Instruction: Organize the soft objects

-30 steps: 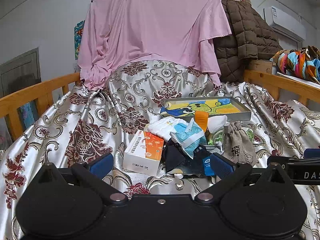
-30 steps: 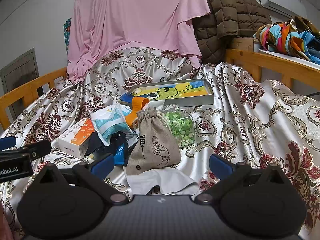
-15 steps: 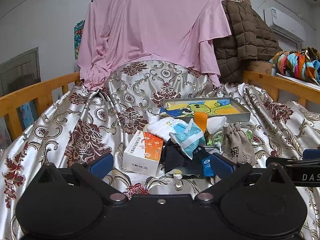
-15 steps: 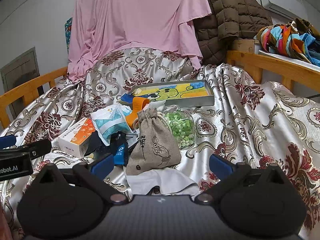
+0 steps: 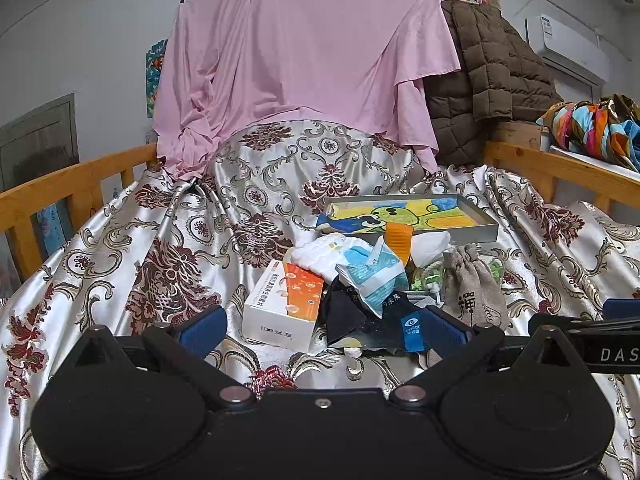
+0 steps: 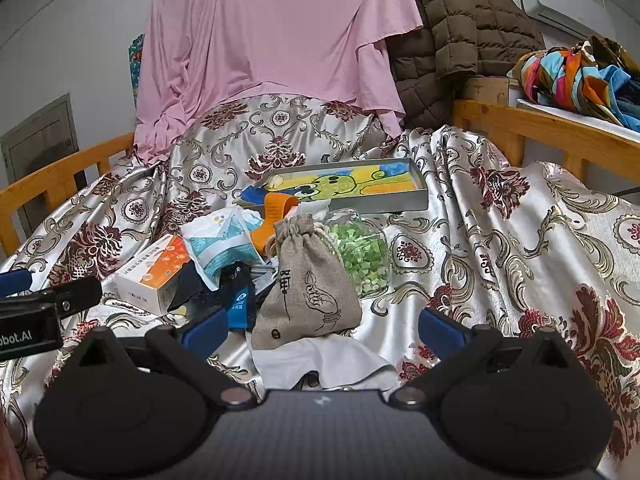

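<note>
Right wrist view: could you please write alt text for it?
The open right gripper hovers before a grey drawstring pouch in a pile with a box, blue packet and jar on a floral bedspread. A tray lies behind.

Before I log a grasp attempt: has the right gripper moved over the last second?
No. In the right wrist view the linen pouch and the tray sit where they did, between the open right gripper fingers.

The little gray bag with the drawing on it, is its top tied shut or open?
Shut. The gray bag has its neck gathered tight by a drawstring, and nothing pokes out.
</note>
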Tool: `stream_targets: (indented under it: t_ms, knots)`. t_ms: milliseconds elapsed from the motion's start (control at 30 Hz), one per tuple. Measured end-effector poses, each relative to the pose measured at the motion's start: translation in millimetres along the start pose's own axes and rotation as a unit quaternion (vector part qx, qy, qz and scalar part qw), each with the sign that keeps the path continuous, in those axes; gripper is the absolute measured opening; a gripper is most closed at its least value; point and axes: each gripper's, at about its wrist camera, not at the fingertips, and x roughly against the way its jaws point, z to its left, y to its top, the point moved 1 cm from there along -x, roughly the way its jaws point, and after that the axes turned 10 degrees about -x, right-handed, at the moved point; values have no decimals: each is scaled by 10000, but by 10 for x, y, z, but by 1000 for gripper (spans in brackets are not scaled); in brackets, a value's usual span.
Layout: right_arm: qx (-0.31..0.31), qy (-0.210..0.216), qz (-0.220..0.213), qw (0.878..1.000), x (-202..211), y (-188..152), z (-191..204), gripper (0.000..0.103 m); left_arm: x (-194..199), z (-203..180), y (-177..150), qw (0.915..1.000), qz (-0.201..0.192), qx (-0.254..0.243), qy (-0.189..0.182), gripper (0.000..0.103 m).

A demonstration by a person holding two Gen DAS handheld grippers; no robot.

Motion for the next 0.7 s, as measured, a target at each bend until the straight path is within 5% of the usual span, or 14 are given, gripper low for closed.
stream_targets:
  t_ms: [400,700]
  knots:
    - [101,-9,-81,9999,9,19,-26,103,0,-113,3,9999,-34,-23,-134,102]
    - [356,-43,-45,9993,-133,147,-201,103,-222,-317,-17,9961,16,-341,-812,102]
